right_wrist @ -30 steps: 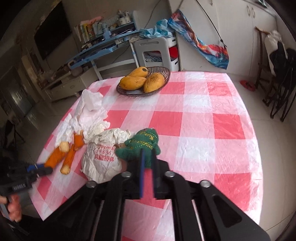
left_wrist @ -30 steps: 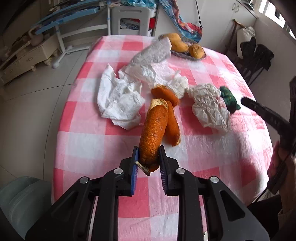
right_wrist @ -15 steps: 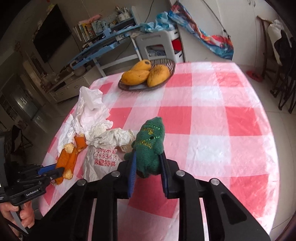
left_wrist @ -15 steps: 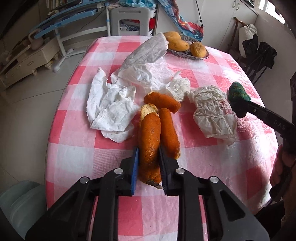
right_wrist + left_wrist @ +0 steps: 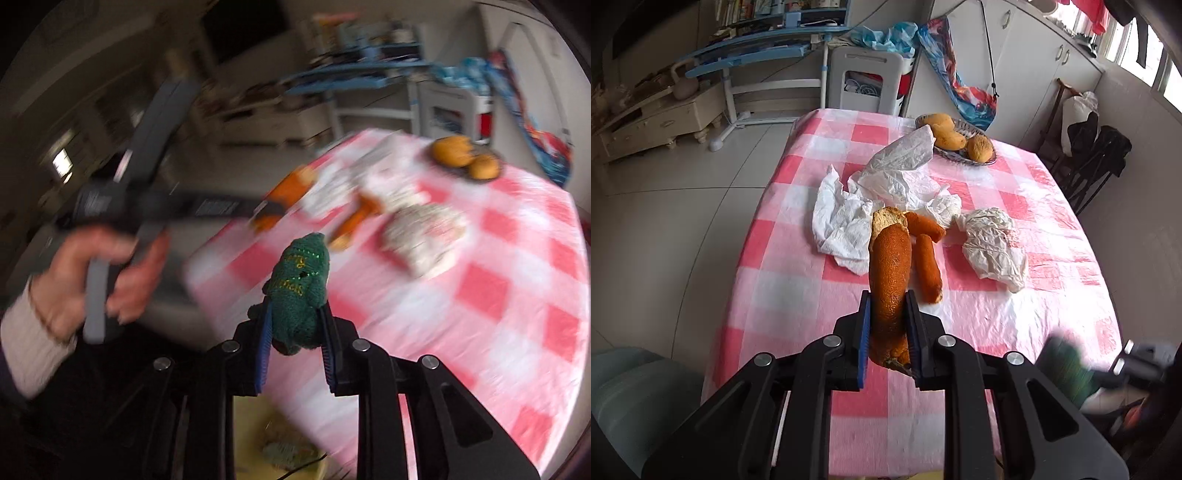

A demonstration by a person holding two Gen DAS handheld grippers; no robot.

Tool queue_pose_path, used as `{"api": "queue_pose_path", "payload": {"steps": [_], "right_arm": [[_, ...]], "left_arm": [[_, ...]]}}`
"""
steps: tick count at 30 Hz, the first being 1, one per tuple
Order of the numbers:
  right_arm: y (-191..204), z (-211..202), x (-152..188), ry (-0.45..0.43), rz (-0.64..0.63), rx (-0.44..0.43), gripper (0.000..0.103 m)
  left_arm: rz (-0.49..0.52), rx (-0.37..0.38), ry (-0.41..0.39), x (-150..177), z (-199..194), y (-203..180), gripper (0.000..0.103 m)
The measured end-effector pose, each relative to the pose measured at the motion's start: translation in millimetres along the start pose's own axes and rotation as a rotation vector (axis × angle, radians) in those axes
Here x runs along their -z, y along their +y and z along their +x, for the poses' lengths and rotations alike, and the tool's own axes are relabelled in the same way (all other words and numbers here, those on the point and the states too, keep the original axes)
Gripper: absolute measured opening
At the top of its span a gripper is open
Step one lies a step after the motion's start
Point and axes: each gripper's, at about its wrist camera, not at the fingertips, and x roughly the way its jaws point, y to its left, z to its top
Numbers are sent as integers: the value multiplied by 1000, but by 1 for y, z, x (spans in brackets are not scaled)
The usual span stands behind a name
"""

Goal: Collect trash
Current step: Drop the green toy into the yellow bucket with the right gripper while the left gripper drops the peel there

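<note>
My left gripper (image 5: 886,301) is shut on a long orange peel (image 5: 889,266) and holds it up above the pink checked table (image 5: 783,295). Two more peel pieces (image 5: 927,266) lie just beyond it. A crumpled white bag (image 5: 993,247) and white tissue (image 5: 838,225) also lie on the cloth. My right gripper (image 5: 297,314) is shut on a green knitted item (image 5: 301,280), off the table's near corner. In the left wrist view the right gripper shows as a blur at the lower right with the green knitted item (image 5: 1067,369). The right wrist view is blurred.
A basket of mangoes (image 5: 960,142) sits at the table's far end beside a clear plastic bag (image 5: 905,162). A yellowish container (image 5: 280,446) with some scraps lies below my right gripper. A grey-green bin (image 5: 628,398) stands on the floor at the left. A person's hand (image 5: 92,273) holds the left gripper.
The left gripper has lifted the long peel and drawn back from the table's middle. The right gripper has closed on the green knit and swung it left, past the table's near corner.
</note>
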Motion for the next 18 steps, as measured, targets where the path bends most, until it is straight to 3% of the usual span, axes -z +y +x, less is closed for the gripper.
{"api": "queue_pose_path", "payload": {"steps": [7, 9, 11, 18], "right_arm": [[61, 24, 49, 199, -169, -112, 25], [69, 30, 59, 246, -189, -128, 38], [72, 30, 65, 250, -202, -115, 45], [57, 12, 62, 170, -121, -57, 53]], "left_arm": [[25, -10, -29, 33, -25, -9, 17], [33, -12, -30, 42, -29, -11, 17], [43, -15, -29, 52, -33, -15, 17], [65, -18, -21, 80, -48, -23, 17]]}}
